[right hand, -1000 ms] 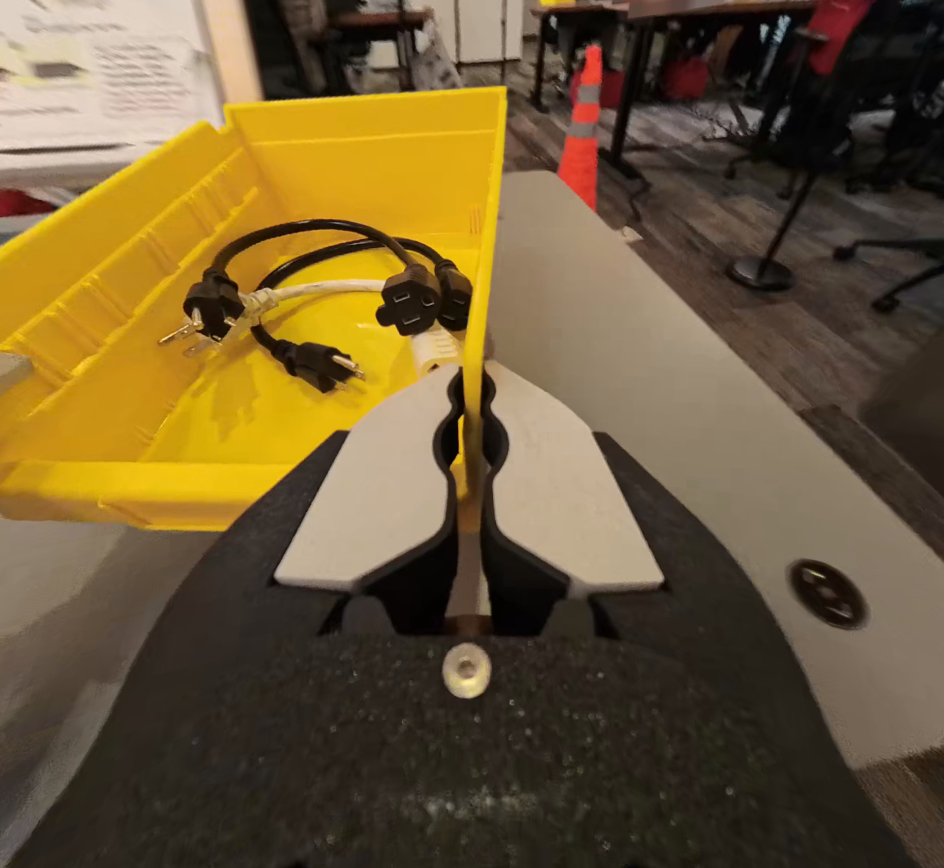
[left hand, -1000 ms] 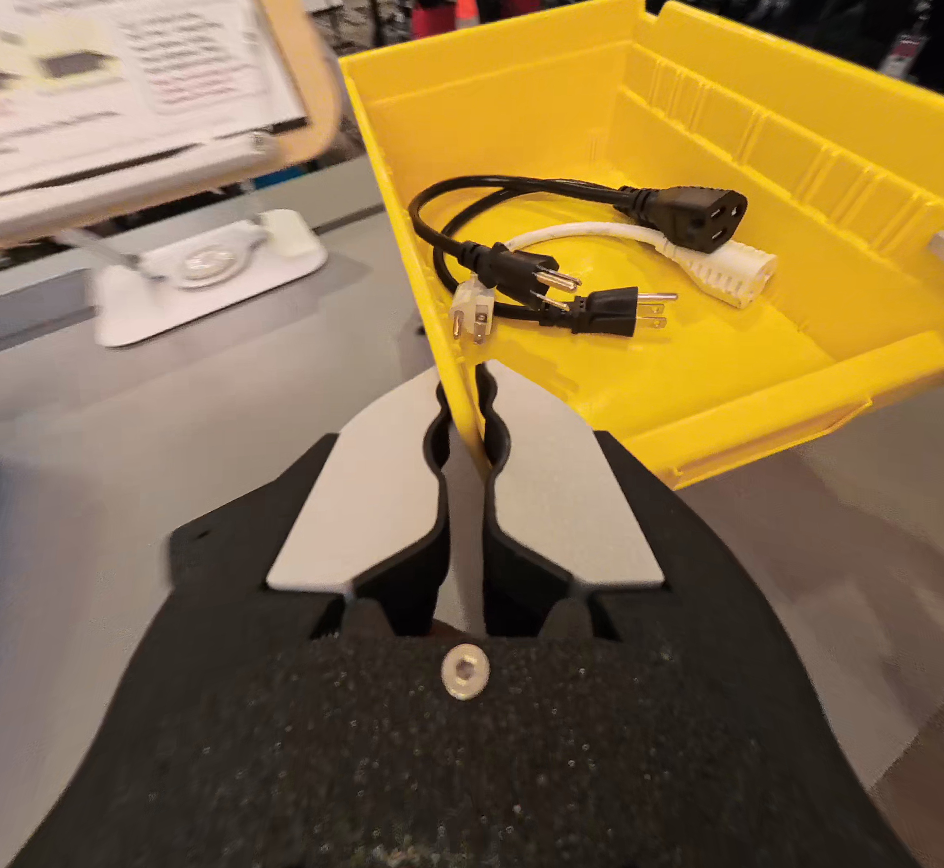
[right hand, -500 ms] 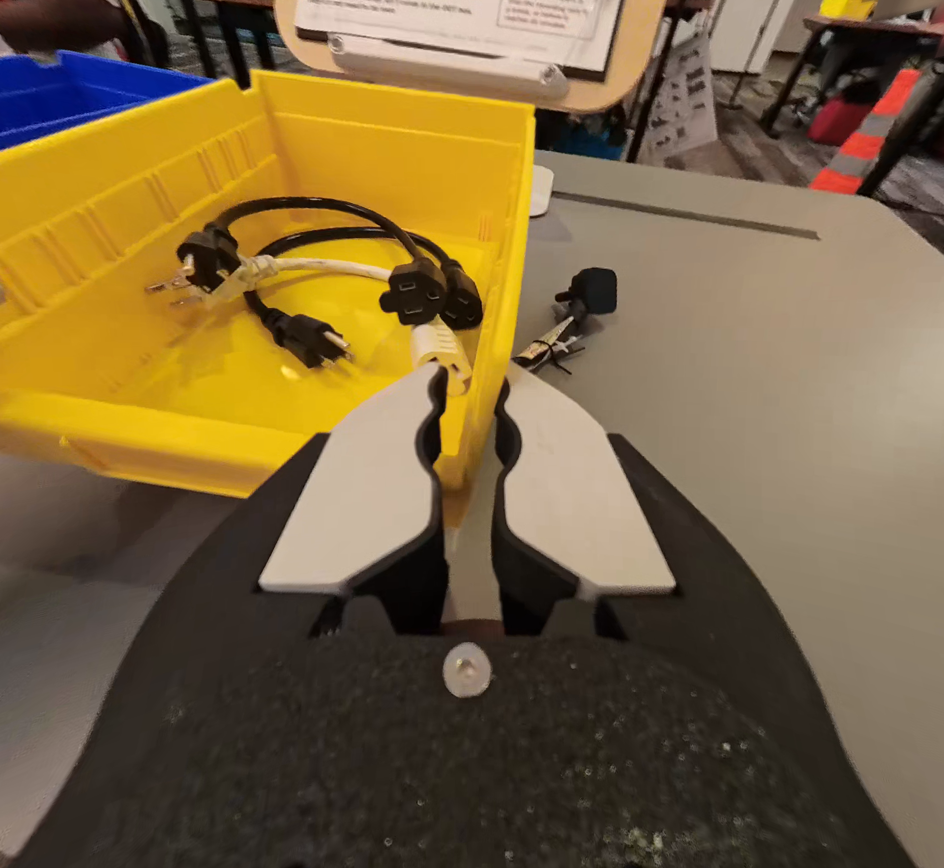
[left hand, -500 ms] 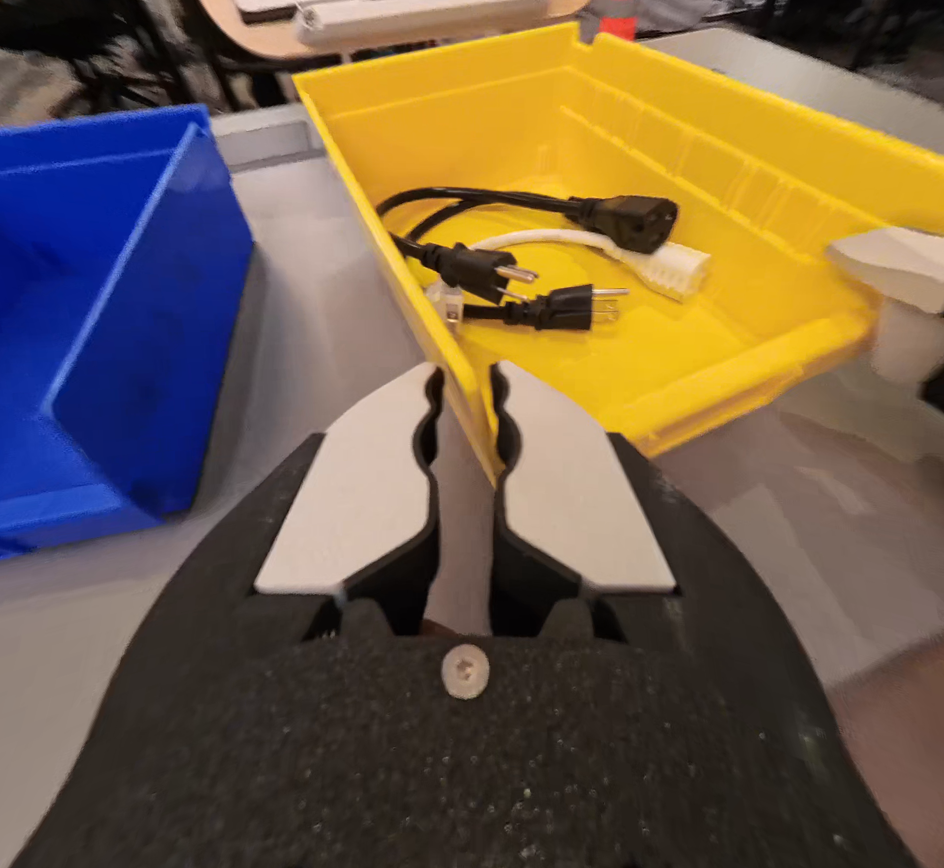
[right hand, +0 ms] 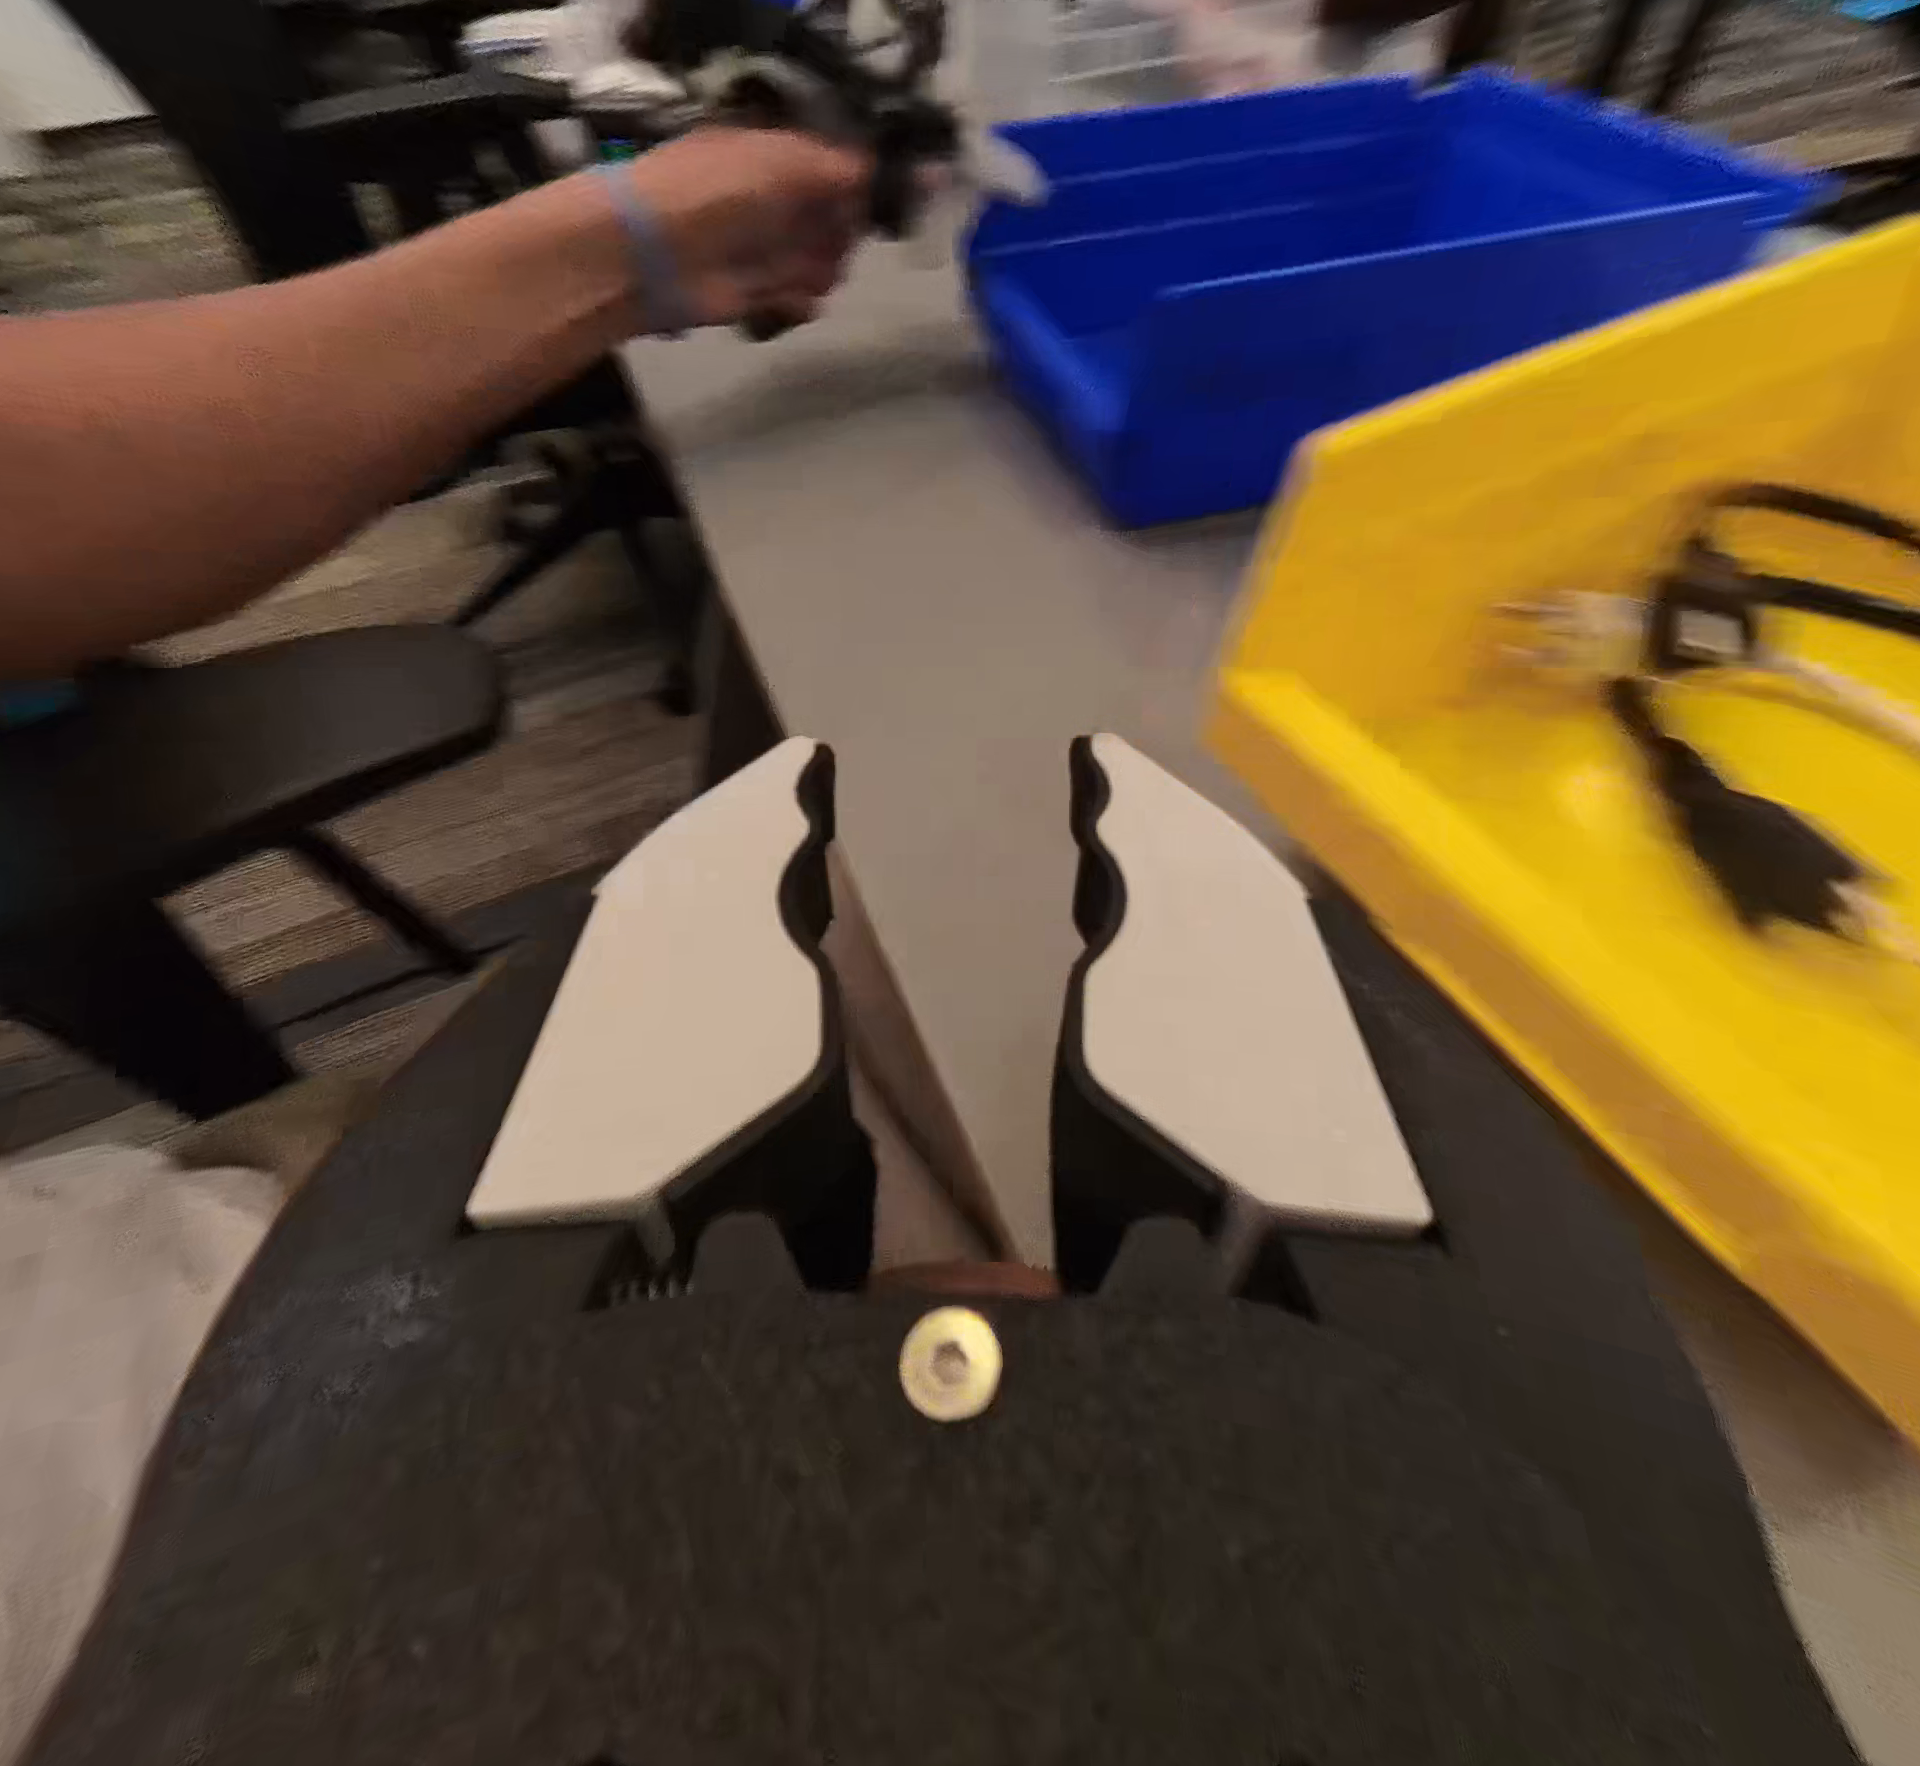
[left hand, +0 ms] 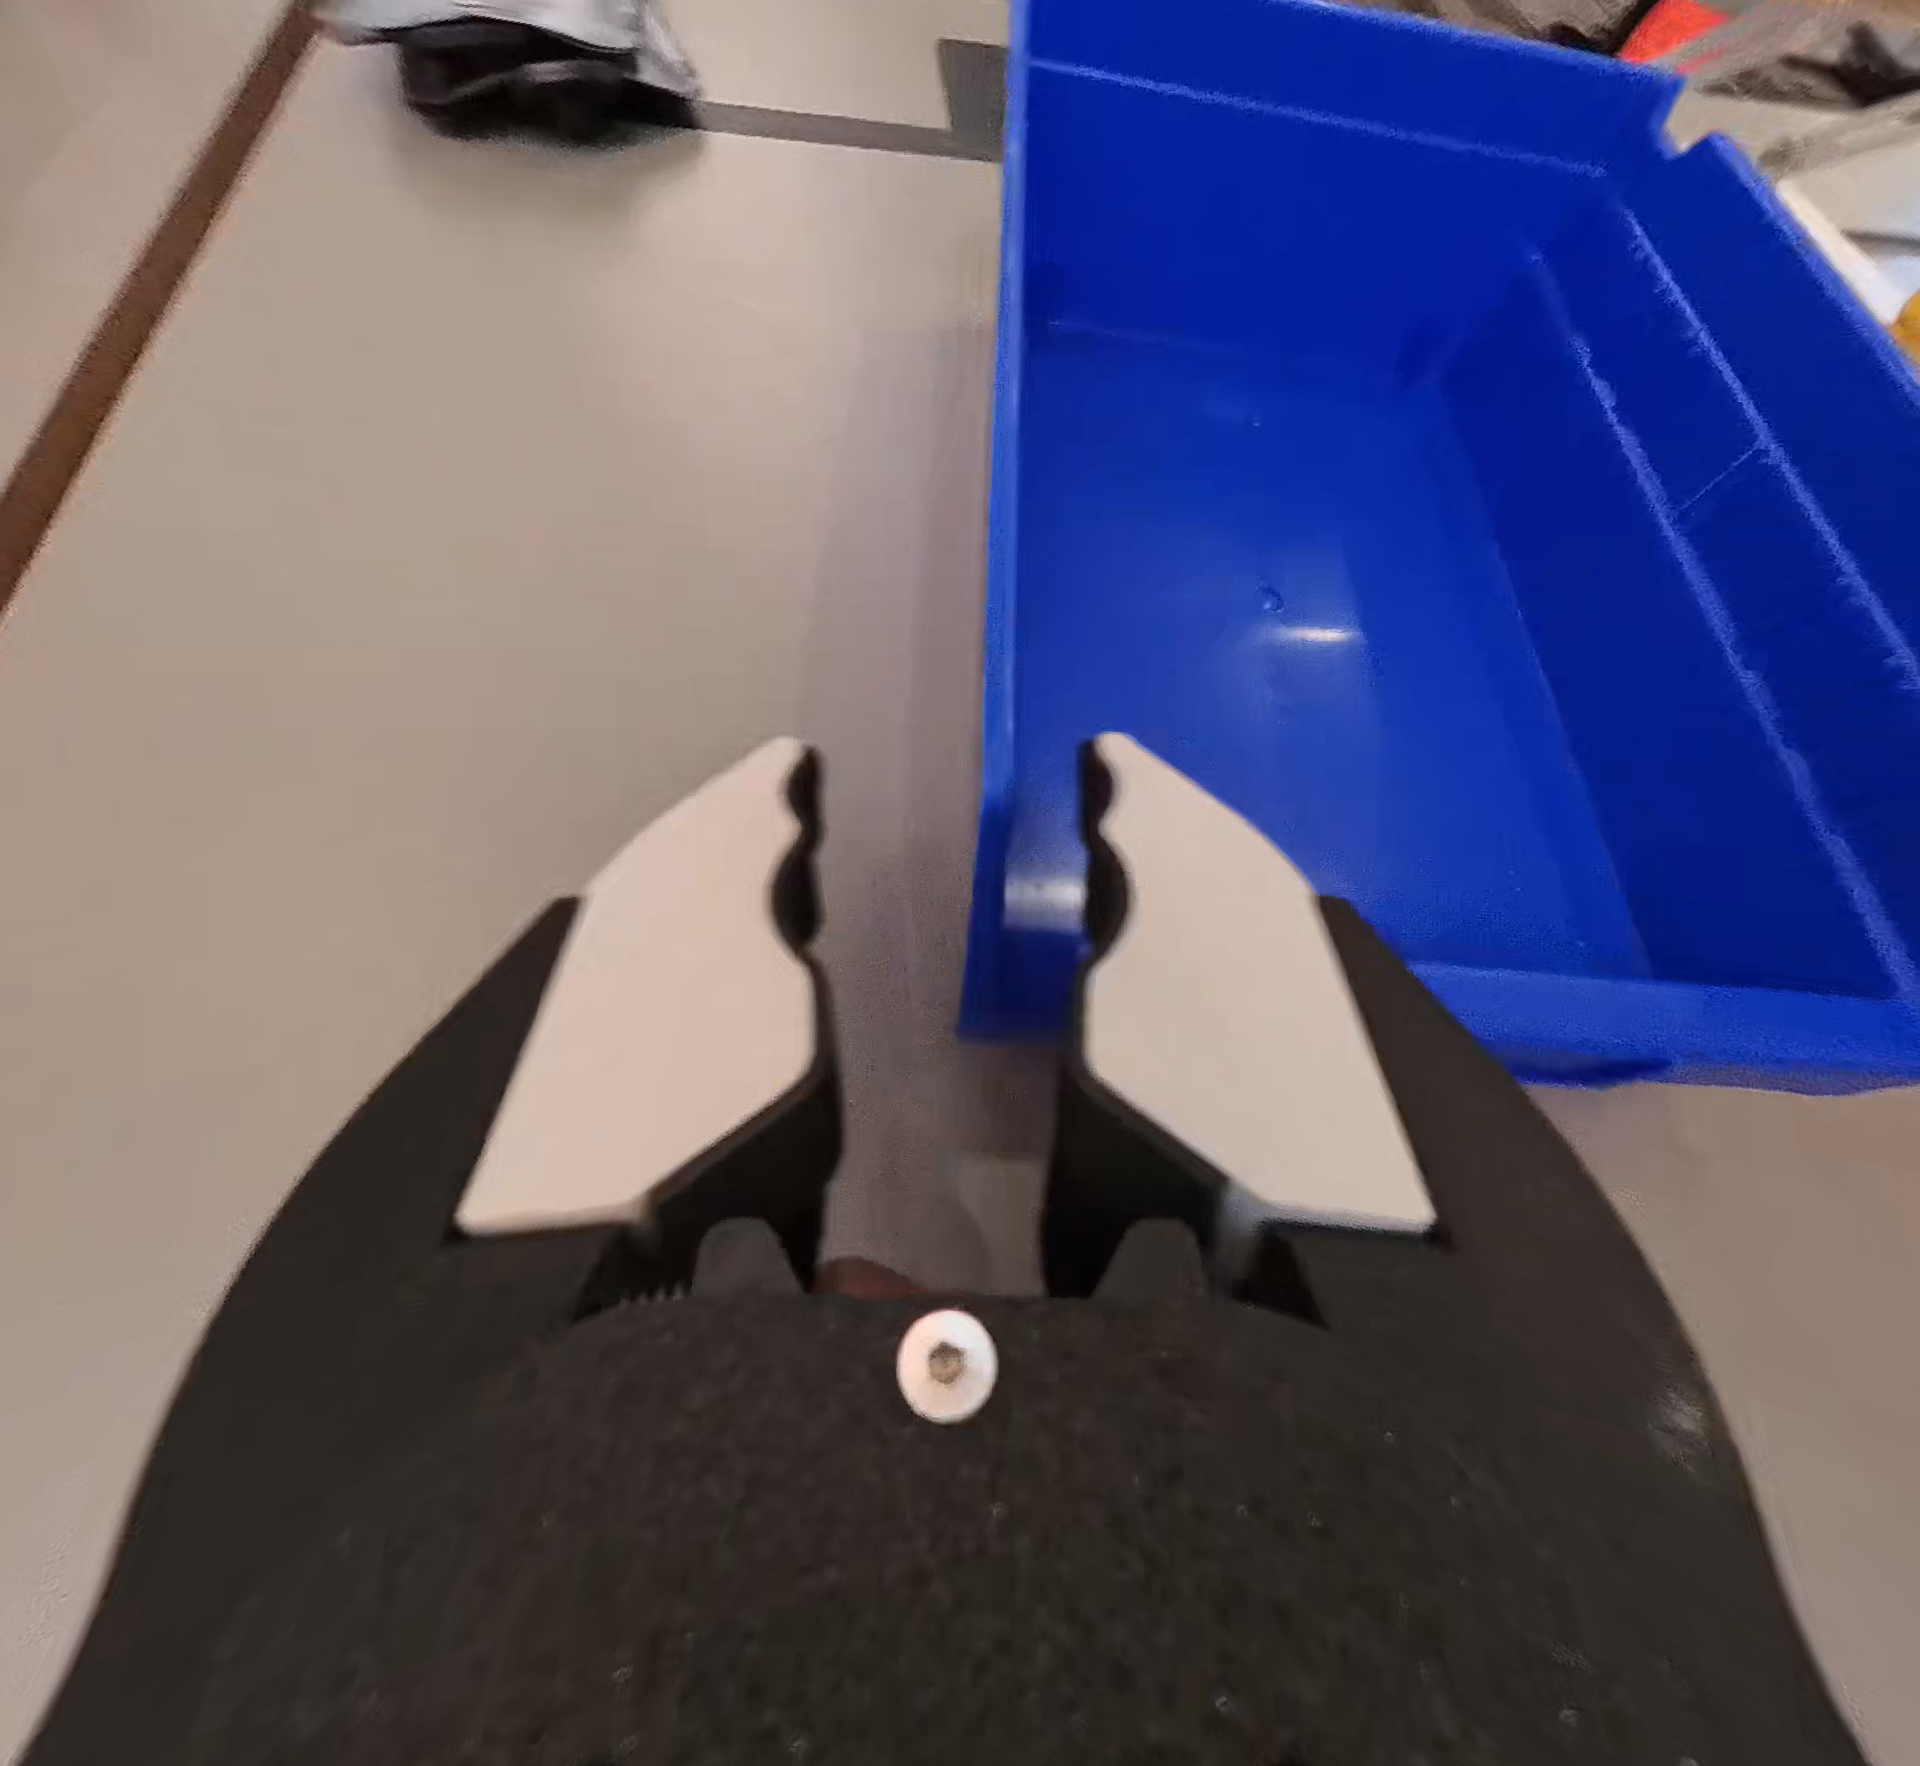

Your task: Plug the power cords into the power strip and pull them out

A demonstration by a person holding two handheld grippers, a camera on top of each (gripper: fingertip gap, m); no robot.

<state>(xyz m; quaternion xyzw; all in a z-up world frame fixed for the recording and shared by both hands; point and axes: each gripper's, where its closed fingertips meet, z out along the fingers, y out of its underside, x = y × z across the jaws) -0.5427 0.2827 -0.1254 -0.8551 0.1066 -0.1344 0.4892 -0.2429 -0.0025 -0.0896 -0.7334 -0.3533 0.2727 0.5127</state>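
Both grippers, clamped on the walls of the yellow bin a second ago and loosening half a second ago, have let go and swung away to the left, jaws now parted wide and empty. Left to right: the left gripper (left hand: 945,760) hovers over the grey table (left hand: 520,573), its right finger at the near-left corner of the blue bin (left hand: 1351,573), which looks empty in both views; whether the finger touches it cannot be told. In the right wrist view, the person's forearm (right hand: 312,386) stretches toward that bin, the right gripper (right hand: 951,766) hangs above the table's near edge, and the yellow bin (right hand: 1455,885) sits at far right. The cords (right hand: 1745,833), black and white, lie blurred inside it, untouched. No power strip shows in either view. Judging by this, the bin has only just been set down and plugging has not begun.
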